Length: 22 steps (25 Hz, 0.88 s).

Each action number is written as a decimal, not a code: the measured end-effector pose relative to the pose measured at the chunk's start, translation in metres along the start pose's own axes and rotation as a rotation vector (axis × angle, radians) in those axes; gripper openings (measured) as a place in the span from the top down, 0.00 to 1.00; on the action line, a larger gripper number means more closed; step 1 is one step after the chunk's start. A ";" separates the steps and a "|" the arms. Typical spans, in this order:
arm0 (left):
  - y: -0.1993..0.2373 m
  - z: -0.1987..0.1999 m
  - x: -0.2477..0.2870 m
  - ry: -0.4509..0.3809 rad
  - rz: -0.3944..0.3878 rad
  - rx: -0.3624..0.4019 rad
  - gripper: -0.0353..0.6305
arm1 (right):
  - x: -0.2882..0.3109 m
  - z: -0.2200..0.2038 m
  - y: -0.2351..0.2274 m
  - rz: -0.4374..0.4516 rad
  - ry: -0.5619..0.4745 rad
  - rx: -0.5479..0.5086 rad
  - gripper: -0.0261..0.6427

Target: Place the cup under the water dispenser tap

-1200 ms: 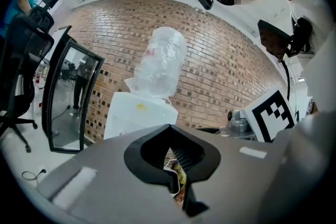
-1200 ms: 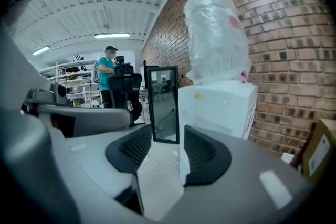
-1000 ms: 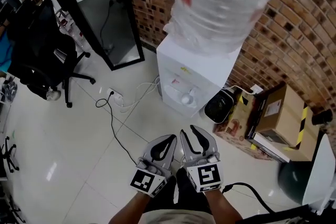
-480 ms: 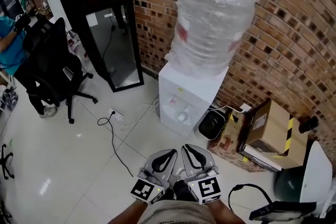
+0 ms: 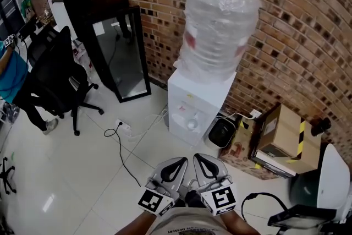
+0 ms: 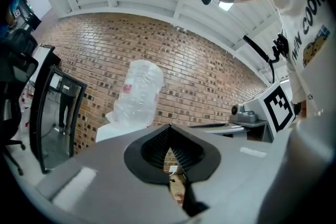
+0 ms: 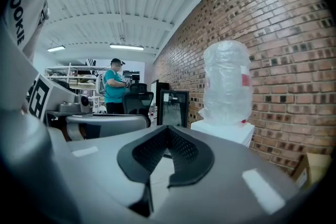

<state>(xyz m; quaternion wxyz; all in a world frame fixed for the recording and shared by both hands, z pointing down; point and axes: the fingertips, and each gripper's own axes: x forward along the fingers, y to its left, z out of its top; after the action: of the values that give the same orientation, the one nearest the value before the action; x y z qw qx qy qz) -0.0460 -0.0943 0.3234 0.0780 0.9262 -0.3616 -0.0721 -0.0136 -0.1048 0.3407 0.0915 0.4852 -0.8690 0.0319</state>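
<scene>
One water dispenser [image 5: 198, 99] stands against the brick wall [image 5: 286, 36] with one clear bottle [image 5: 217, 30] upended on it. A small white round thing, apparently the single cup [image 5: 191, 124], sits in the dispenser's recess below the taps; it is too small to be sure.

The two grippers are held side by side close to the person's body, well apart from the dispenser, both pointing toward it roughly level with their marker cubes up. The left gripper [image 5: 171, 167] has its jaws together at the tips, with nothing between them. The right gripper [image 5: 208, 165] has just been closing its jaws; they now meet, empty.

One black office chair [image 5: 55, 71] and one dark framed panel [image 5: 118, 58] stand to the left.
</scene>
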 end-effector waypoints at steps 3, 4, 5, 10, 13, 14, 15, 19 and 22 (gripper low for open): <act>0.000 0.000 -0.003 0.003 -0.012 0.002 0.97 | -0.002 0.000 0.005 -0.006 0.001 0.002 0.95; 0.000 0.000 -0.004 0.005 -0.010 0.001 0.97 | -0.004 -0.001 0.006 -0.005 0.005 0.003 0.95; 0.000 -0.001 -0.006 0.005 -0.006 0.000 0.97 | -0.005 -0.002 0.008 -0.002 0.009 0.005 0.95; -0.003 0.001 -0.012 -0.003 0.013 0.001 0.97 | -0.014 -0.010 0.015 0.037 0.016 0.034 0.95; -0.010 0.001 -0.015 -0.007 0.022 0.009 0.97 | -0.025 -0.012 0.015 0.038 0.021 0.033 0.95; -0.015 0.000 -0.016 -0.006 0.024 0.011 0.97 | -0.029 -0.013 0.015 0.038 0.017 0.034 0.95; -0.020 -0.001 -0.017 -0.005 0.024 0.012 0.97 | -0.035 -0.014 0.014 0.039 0.013 0.037 0.95; -0.049 -0.008 -0.022 0.004 0.012 0.008 0.97 | -0.063 -0.022 0.012 0.037 0.010 0.057 0.95; -0.076 -0.017 -0.025 0.016 0.014 0.009 0.97 | -0.091 -0.032 0.008 0.029 0.009 0.069 0.95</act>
<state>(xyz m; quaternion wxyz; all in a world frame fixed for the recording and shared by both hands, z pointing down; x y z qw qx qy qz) -0.0108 -0.0204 0.3269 0.0772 0.9246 -0.3678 -0.0625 0.0303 -0.0202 0.3547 0.0780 0.4753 -0.8739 0.0653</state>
